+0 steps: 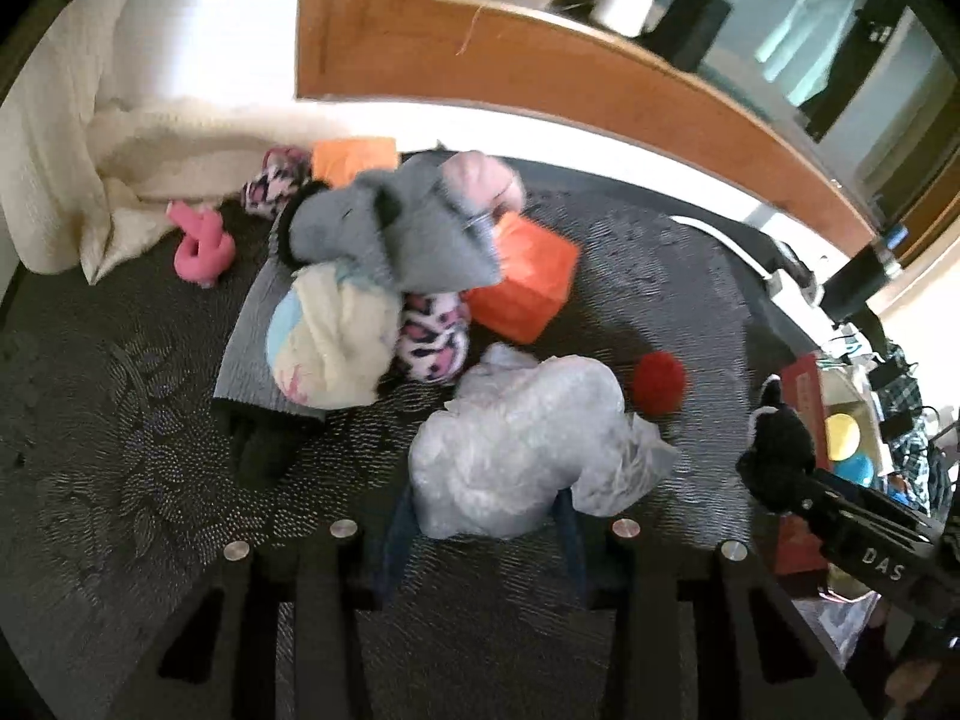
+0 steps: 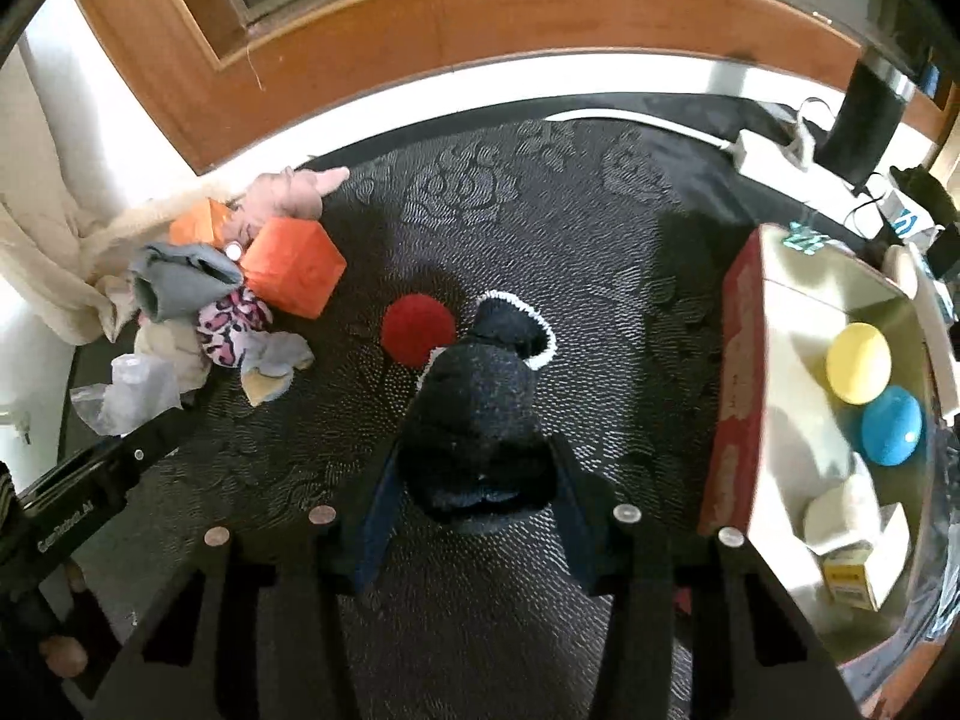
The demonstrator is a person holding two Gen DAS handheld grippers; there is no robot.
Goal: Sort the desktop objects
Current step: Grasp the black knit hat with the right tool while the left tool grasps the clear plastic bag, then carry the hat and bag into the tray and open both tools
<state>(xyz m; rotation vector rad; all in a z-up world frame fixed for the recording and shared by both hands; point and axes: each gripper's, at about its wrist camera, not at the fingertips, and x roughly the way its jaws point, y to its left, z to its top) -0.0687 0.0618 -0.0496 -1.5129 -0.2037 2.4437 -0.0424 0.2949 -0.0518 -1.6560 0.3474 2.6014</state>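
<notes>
- The right gripper (image 2: 474, 480) is clenched on a black sock (image 2: 480, 414) with white trim, held above the dark patterned table (image 2: 540, 192), just beside a red ball (image 2: 418, 330).
- The left gripper (image 1: 480, 516) pinches a crumpled clear plastic bag (image 1: 516, 438).
- Both look light, limp and crushable; the bag seems slippery, so a bunched fold is the surest hold.
- A cardboard box (image 2: 744, 360) at right holds a yellow ball (image 2: 858, 363) and a blue ball (image 2: 891, 426).
</notes>
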